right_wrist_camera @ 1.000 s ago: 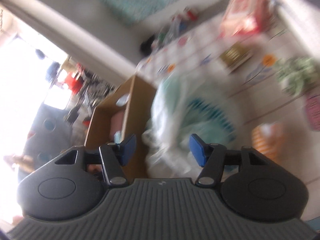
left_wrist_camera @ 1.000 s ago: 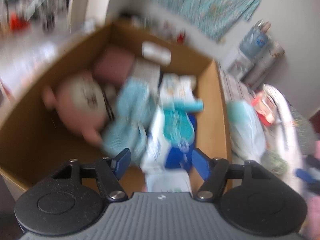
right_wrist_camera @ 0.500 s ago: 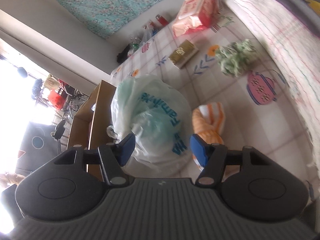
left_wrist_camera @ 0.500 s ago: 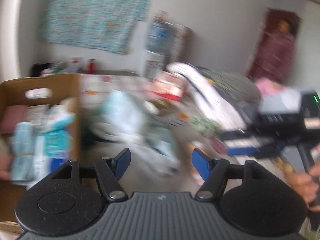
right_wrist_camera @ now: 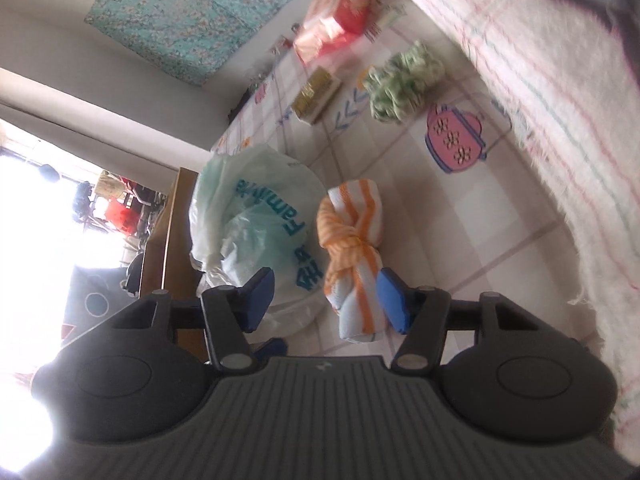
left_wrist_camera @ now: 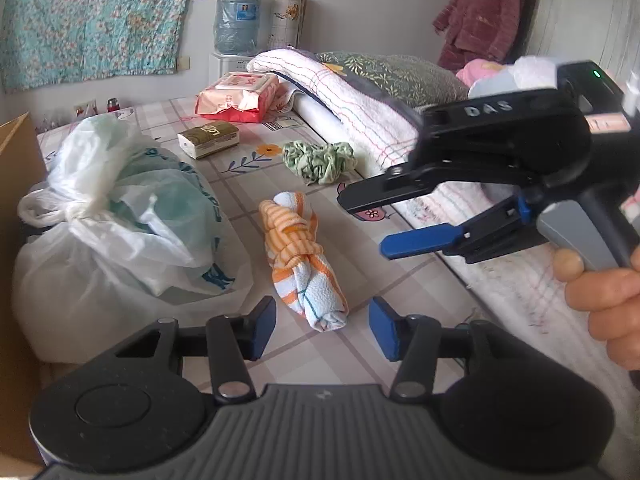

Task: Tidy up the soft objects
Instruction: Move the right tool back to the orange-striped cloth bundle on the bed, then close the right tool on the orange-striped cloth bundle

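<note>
A knotted orange-and-white striped towel (left_wrist_camera: pixel 301 256) lies on the patterned floor mat, also in the right wrist view (right_wrist_camera: pixel 354 256). My left gripper (left_wrist_camera: pixel 322 330) is open and empty, just short of the towel's near end. My right gripper (right_wrist_camera: pixel 326 300) is open and empty, with the towel's near end beside its right finger; it shows from the side in the left wrist view (left_wrist_camera: pixel 372 224), held above the mat to the towel's right. A tied white plastic bag (left_wrist_camera: pixel 116 216) sits left of the towel. A green scrunched cloth (left_wrist_camera: pixel 318 160) lies farther back.
A cardboard box (left_wrist_camera: pixel 18 184) stands at the left edge, beside the bag. A red-and-white pack (left_wrist_camera: pixel 236 98) and a small gold box (left_wrist_camera: pixel 208 139) lie at the back. A folded striped blanket (left_wrist_camera: pixel 360 120) on a mattress runs along the right.
The left gripper has swung right, from over the filled cardboard box to the floor mat and towel. The right gripper has moved down closer to the towel.
</note>
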`<state>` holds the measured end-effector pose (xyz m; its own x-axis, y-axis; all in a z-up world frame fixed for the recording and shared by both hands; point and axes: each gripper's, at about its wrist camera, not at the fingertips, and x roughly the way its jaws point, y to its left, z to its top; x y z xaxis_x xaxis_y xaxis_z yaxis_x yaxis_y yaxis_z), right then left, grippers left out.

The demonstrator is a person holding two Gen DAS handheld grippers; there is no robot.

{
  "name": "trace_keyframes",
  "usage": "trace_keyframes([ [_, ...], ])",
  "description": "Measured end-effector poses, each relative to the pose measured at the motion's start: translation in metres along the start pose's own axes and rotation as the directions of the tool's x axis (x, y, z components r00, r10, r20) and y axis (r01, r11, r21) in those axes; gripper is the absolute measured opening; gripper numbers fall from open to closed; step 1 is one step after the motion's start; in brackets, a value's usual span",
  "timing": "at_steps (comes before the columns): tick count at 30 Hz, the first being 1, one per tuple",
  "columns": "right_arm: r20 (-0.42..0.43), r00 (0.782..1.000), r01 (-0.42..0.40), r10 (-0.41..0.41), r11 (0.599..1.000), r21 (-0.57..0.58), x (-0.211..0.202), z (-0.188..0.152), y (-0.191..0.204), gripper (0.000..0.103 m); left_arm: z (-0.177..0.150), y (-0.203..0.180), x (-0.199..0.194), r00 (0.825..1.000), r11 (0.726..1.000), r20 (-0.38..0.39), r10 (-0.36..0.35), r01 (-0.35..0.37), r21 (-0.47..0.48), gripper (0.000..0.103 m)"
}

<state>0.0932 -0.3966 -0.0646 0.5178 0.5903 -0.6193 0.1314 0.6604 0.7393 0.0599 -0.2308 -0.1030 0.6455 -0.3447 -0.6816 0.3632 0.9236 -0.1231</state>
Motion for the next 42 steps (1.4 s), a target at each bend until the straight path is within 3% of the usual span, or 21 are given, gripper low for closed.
trace_keyframes([
  [7,-0.078,0.997,-0.016,0.018,0.999,0.027,0.038,0.011,-0.014,0.051,0.000,-0.007,0.037,0.998,0.999,-0.051,0.032,-0.032,0.000,0.052],
  [18,-0.160,0.986,-0.035,0.048,0.996,0.083,0.070,0.005,-0.032,0.038,0.003,-0.006,0.051,0.996,0.999,-0.079,0.052,-0.051,0.011,0.050],
  [21,-0.173,0.983,-0.046,0.063,0.993,0.106,0.070,0.004,-0.035,0.039,0.004,-0.005,0.055,0.993,0.997,-0.088,0.079,-0.078,0.019,0.038],
  [24,-0.158,0.986,-0.040,0.056,0.994,0.103,0.066,0.009,-0.034,0.040,0.004,-0.004,0.054,0.994,0.997,-0.083,0.074,-0.073,0.012,0.037],
  [33,-0.128,0.992,-0.007,0.016,0.998,0.065,0.069,0.014,-0.026,0.040,0.001,-0.009,0.047,0.997,0.997,-0.045,0.068,-0.066,0.052,0.035],
  [42,-0.062,0.994,-0.084,0.089,0.994,0.076,0.043,0.013,-0.010,0.037,0.011,-0.009,0.008,0.994,0.995,0.104,0.046,-0.055,0.083,0.035],
])
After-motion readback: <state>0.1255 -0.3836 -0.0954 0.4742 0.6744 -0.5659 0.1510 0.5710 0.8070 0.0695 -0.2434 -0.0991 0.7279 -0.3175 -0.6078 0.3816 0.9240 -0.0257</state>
